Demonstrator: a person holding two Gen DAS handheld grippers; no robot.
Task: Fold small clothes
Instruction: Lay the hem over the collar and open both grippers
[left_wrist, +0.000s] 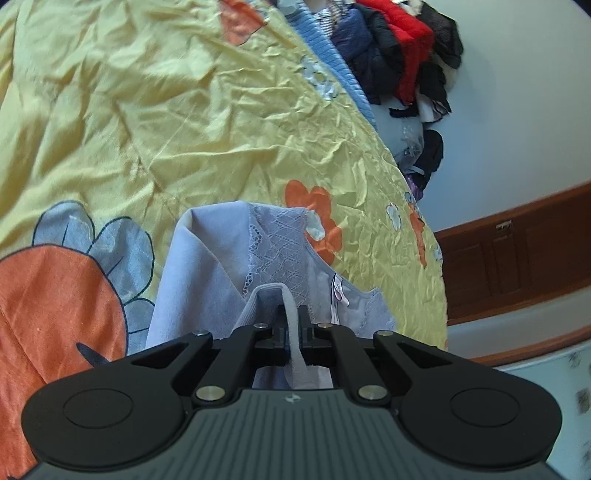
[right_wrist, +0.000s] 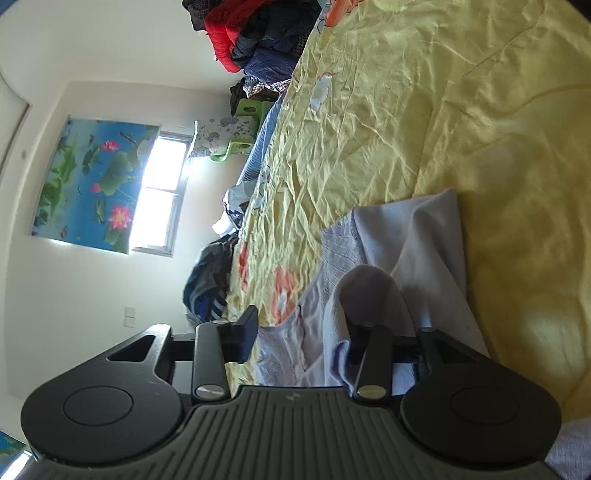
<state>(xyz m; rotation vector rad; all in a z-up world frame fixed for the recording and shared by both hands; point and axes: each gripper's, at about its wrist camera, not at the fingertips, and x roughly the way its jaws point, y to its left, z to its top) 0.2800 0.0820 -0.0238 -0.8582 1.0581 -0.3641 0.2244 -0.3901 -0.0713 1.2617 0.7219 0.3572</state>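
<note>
Left gripper (left_wrist: 291, 325): clamped on garment (left_wrist: 229, 258) band
Right gripper (right_wrist: 306, 332): jaws apart, garment draped over one finger
Ahead: bedspread (left_wrist: 184, 129)

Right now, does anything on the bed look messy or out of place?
Yes. The lavender garment lies bunched, its strap pinched in the left gripper; the yellow bedspread is heavily creased; a clothes pile crowds its far edge.

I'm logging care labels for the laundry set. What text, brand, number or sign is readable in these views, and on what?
No text can be read anywhere.
Tag inside the lilac garment: printed marks, too small and blurred to read.
Small emblem on the left gripper body: a logo, no letters.
Lotus poster: picture only.
</note>
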